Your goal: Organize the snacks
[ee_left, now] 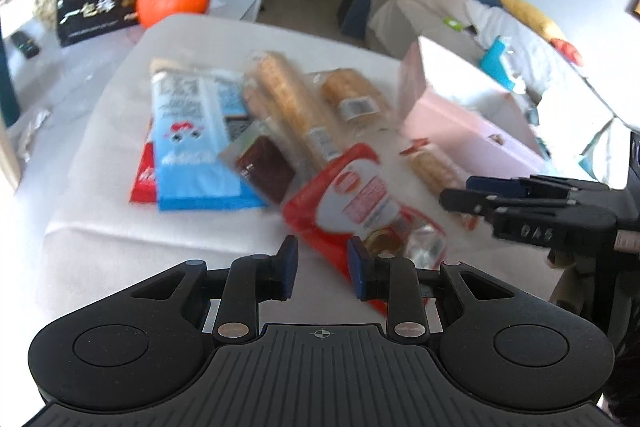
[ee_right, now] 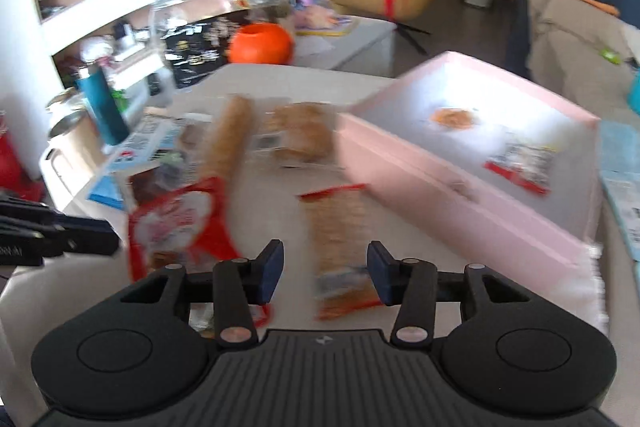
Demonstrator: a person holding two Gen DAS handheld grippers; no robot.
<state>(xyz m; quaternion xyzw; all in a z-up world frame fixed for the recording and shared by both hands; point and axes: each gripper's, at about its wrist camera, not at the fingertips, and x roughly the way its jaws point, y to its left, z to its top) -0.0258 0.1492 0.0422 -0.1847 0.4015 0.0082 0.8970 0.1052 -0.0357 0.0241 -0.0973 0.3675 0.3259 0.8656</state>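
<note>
Fingers spread on both grippers, nothing held; two snacks are boxed in the pink box (ee_right: 460, 195), most snacks left out.

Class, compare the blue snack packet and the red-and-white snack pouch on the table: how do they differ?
The blue snack packet lies flat on top of another red packet; the red-and-white snack pouch lies slanted, close in front of the left gripper. The blue one is rectangular and opaque; the red one has a clear end. Both rest on the white table.
</note>
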